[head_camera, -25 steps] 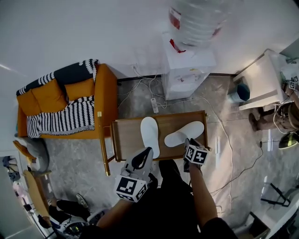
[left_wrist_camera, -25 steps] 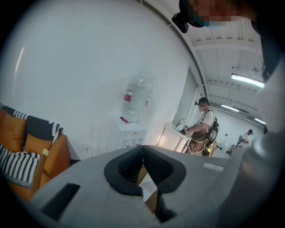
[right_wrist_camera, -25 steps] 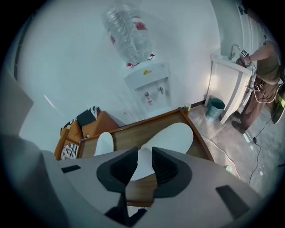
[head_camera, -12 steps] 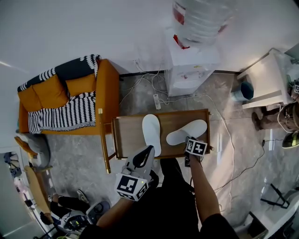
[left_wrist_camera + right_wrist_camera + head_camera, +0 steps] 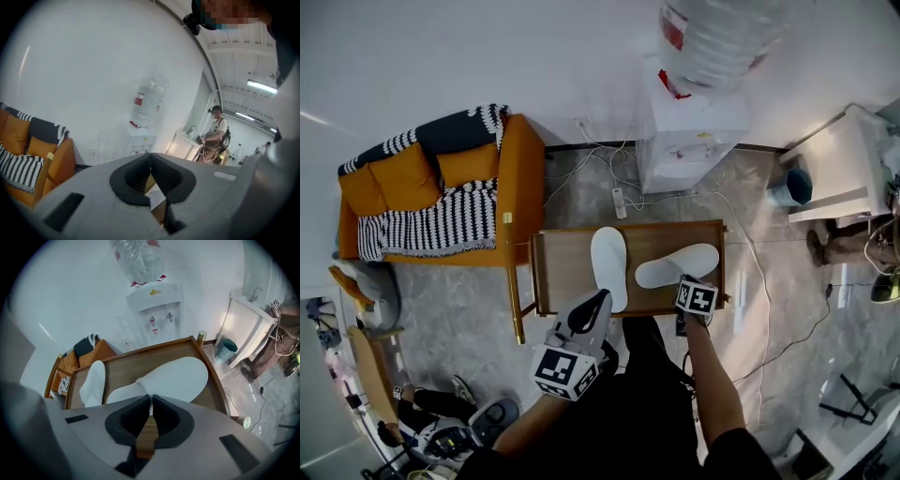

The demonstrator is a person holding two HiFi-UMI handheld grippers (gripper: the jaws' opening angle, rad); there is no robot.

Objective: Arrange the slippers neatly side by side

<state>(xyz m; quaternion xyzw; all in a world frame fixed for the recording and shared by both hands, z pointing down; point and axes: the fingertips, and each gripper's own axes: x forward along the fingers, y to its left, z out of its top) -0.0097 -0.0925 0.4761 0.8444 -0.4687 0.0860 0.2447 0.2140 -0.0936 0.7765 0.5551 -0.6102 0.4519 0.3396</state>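
The right claw [image 5: 151, 398] is closing on the crooked slipper [image 5: 174, 377] at its heel, ready to swing it parallel; left claw [image 5: 150, 161] pressed together.

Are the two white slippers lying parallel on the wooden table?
No, in the head view one slipper points straight away while the other slipper lies slanted toward the right.

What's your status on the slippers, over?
Left gripper shut, empty, back from the table. Right gripper closing on angled slipper, heel end. Straight slipper beside it; pair not yet parallel. Nothing between them.
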